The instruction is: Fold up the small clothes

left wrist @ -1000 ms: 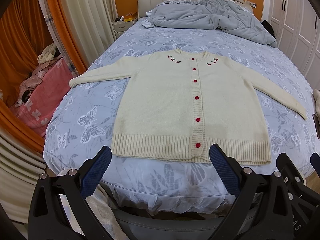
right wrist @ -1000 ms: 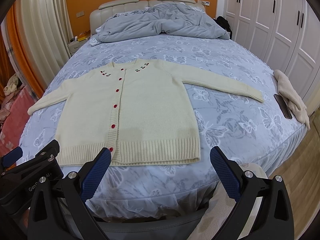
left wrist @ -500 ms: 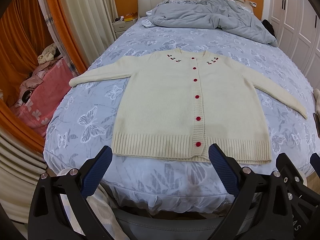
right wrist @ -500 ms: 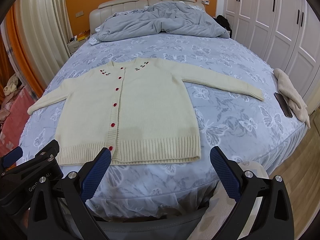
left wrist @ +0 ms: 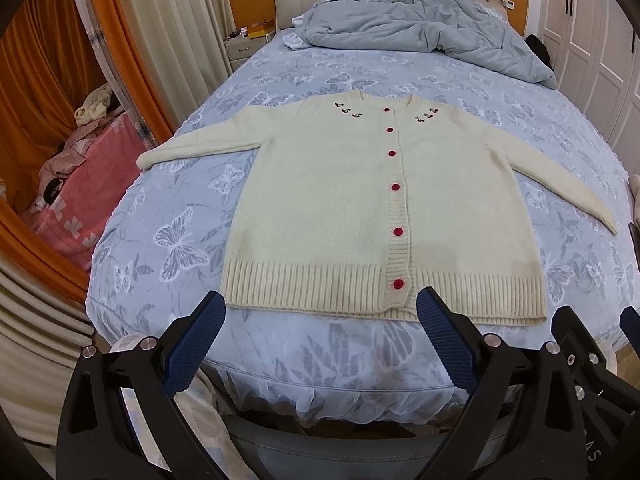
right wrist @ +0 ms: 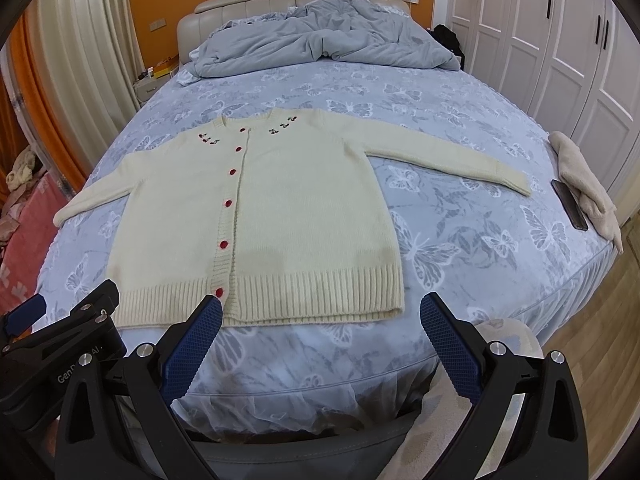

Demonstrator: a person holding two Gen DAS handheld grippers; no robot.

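Left gripper (left wrist: 320,320): fingers spread wide, holding nothing, hanging just short of the cardigan's ribbed hem over the bed's foot edge.
Right gripper (right wrist: 320,328): fingers likewise wide apart and empty, on the near side of the hem, beside the left one.
Cardigan (left wrist: 360,208): cream knit with red buttons, lying flat and face up on the bed (left wrist: 168,240), buttoned, hem nearest, collar farthest, both sleeves stretched out to the sides.
Step in hand: judged as the approach before the first fold; nothing is folded yet.
Doing it well: likely take one sleeve cuff per gripper, pinch only the knit and not the sheet, and lay each sleeve across the cardigan's chest before folding hem toward collar.
Beyond the cardigan: a rumpled grey duvet (right wrist: 320,40) at the headboard.
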